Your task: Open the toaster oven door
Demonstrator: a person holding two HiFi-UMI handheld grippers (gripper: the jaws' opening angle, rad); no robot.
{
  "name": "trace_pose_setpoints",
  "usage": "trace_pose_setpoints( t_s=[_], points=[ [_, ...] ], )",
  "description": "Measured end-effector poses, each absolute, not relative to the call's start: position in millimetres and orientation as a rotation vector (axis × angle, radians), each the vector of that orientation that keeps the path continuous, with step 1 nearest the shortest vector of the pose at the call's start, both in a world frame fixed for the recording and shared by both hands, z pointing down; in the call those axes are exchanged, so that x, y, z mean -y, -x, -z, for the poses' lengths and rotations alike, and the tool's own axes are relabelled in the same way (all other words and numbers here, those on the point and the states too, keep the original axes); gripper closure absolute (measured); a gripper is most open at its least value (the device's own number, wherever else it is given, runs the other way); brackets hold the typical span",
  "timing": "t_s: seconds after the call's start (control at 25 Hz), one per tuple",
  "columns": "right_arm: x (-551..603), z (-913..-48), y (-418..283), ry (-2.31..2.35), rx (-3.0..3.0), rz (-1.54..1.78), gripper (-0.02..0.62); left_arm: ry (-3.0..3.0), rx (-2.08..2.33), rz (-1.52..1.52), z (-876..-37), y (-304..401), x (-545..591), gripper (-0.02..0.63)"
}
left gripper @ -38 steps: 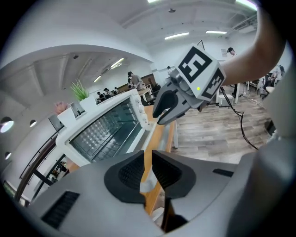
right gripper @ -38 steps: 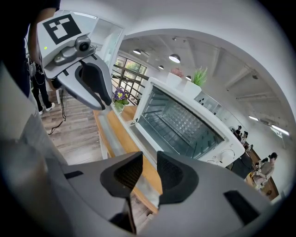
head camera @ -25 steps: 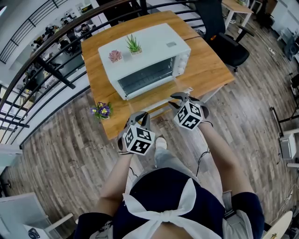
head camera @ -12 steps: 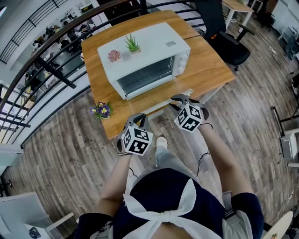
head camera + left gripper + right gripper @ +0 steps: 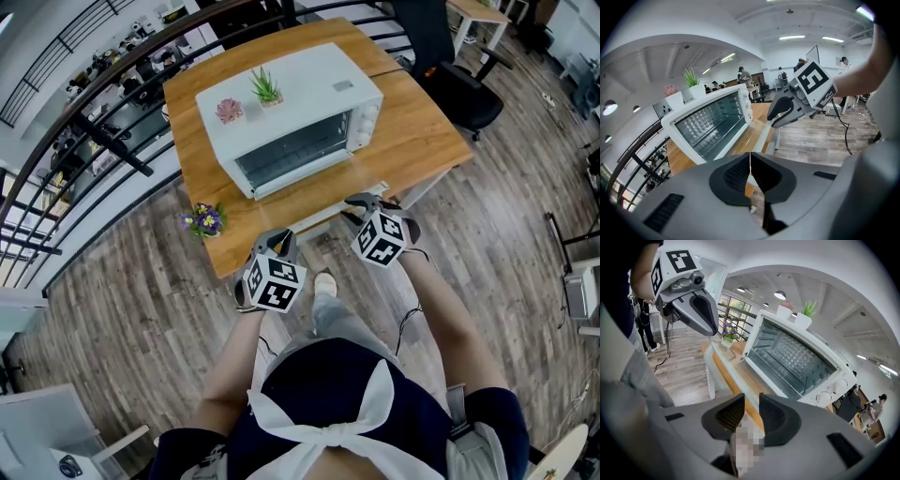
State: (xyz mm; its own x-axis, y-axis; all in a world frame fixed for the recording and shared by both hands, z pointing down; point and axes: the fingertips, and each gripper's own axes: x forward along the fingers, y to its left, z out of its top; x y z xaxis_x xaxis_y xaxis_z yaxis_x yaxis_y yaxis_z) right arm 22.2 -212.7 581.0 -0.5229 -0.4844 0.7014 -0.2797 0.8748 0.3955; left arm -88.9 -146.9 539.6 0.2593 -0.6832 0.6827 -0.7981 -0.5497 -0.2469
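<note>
Hovering both claws just off the near edge of the counter (image 5: 412, 131), each tilted down and forward. Holding the left claw (image 5: 750, 161) pressed together on nothing. Holding the right claw (image 5: 751, 408) spread partway, with nothing between its pads. Looking straight past them at the door (image 5: 314, 190) of the toaster oven (image 5: 300, 122), which appears already swung down and lying flat over the counter. Reading its white handle (image 5: 328, 208) as running left to right along the near edge. Placing that handle just ahead of the right claw's tips, and farther off, ahead and to the right, from the left claw. Judging the right claw the nearer for any further touch. Seeing the rack (image 5: 797, 357) exposed beyond, and small potted plants (image 5: 267, 91) on the oven's top.
</note>
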Motion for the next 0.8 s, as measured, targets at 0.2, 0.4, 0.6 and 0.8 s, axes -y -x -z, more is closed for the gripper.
trace_pose_setpoints(
  t_s=[0.2, 0.4, 0.6, 0.8],
  points=[
    [211.1, -587.1, -22.9, -0.541, 2.148, 0.28, 0.492, -2.366, 1.397, -1.169, -544.1, 90.6, 147.1, 0.58],
    [207.7, -593.1, -24.4, -0.527, 2.141, 0.266, 0.489, -2.362, 1.39, -1.169, -545.9, 91.7, 147.7, 0.58],
    [204.0, -601.7, -25.8, -0.508, 2.129, 0.253, 0.488, -2.36, 1.383, -1.17, -548.5, 93.2, 149.0, 0.58],
    [200.6, -609.5, -27.6, -0.489, 2.12, 0.233, 0.486, -2.357, 1.375, -1.172, -549.9, 93.4, 150.4, 0.58]
  ],
)
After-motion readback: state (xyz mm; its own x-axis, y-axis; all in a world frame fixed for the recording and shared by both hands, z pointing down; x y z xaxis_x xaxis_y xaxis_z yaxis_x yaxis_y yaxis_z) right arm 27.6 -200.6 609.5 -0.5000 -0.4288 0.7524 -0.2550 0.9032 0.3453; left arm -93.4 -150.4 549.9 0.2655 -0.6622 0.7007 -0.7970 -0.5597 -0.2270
